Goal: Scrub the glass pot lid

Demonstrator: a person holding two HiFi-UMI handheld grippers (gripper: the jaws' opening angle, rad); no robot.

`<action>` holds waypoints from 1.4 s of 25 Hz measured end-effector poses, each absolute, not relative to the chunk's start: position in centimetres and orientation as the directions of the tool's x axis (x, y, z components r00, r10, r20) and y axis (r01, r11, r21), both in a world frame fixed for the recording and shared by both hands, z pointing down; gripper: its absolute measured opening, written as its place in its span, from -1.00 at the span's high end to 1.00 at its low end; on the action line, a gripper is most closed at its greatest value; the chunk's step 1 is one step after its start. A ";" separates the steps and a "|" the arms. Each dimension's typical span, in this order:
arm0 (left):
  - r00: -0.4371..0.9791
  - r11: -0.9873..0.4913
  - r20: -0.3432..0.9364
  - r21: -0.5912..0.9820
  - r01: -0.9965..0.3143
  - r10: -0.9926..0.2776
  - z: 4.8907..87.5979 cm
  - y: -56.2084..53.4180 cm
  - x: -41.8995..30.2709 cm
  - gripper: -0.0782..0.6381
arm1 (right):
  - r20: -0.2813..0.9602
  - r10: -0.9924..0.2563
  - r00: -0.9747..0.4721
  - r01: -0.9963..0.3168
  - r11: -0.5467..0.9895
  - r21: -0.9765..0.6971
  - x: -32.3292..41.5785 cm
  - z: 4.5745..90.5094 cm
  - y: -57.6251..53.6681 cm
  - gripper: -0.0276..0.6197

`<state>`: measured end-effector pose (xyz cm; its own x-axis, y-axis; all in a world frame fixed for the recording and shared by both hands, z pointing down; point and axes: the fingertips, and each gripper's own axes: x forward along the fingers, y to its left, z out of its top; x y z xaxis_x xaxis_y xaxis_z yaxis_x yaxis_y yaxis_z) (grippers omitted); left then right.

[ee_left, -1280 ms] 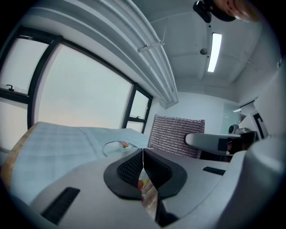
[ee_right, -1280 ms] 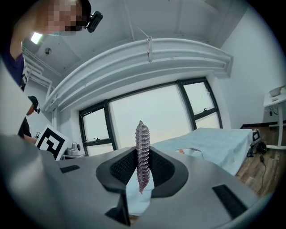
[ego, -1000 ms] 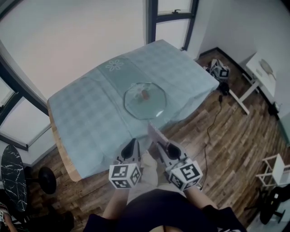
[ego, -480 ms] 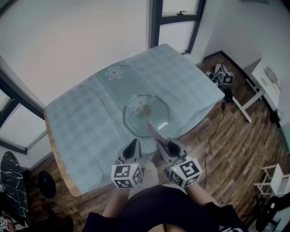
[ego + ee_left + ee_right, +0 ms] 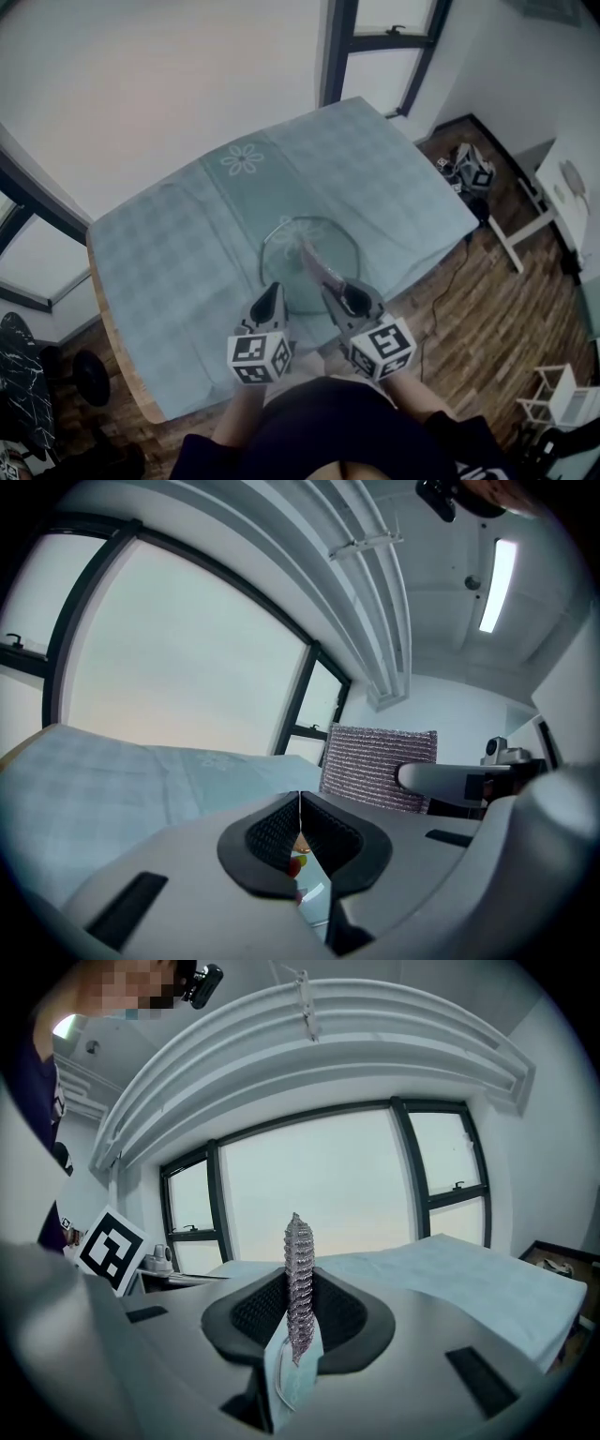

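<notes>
Nearest, the left gripper (image 5: 299,803) has its jaws pressed together on nothing. The right gripper (image 5: 300,1283) pinches a scrub pad (image 5: 299,1251), seen edge-on there but broadside in the left gripper view. The head view shows the whole glass lid (image 5: 284,262) lying flat on the tablecloth (image 5: 178,272), close to the front edge. Bare cloth spreads left and beyond, and wooden floor (image 5: 487,309) lies to the right.

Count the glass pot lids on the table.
1. The glass pot lid lies flat on the checked tablecloth, toward the table edge nearest the person. No other shows; none seems hidden.
</notes>
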<state>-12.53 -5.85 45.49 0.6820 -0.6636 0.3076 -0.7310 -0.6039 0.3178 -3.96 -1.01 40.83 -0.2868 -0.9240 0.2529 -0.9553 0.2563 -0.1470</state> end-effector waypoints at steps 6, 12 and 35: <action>0.645 -0.560 0.335 0.321 -0.763 -0.687 46.8 -9.2 -12.8 0.77 | 0.309 -0.902 -0.302 -0.953 0.279 -0.119 -2.7 42.6 -5.7 0.67; 0.616 -0.519 0.357 0.336 -0.786 -0.702 48.4 -12.2 -13.8 0.77 | 0.367 -0.883 -0.294 -0.954 0.292 -0.061 -2.2 45.1 -10.2 0.67; 0.589 -0.456 0.478 0.373 -0.808 -0.652 55.0 -16.7 -14.6 0.77 | 0.627 -0.762 -0.159 -0.940 0.311 0.140 -2.0 56.5 -19.8 0.67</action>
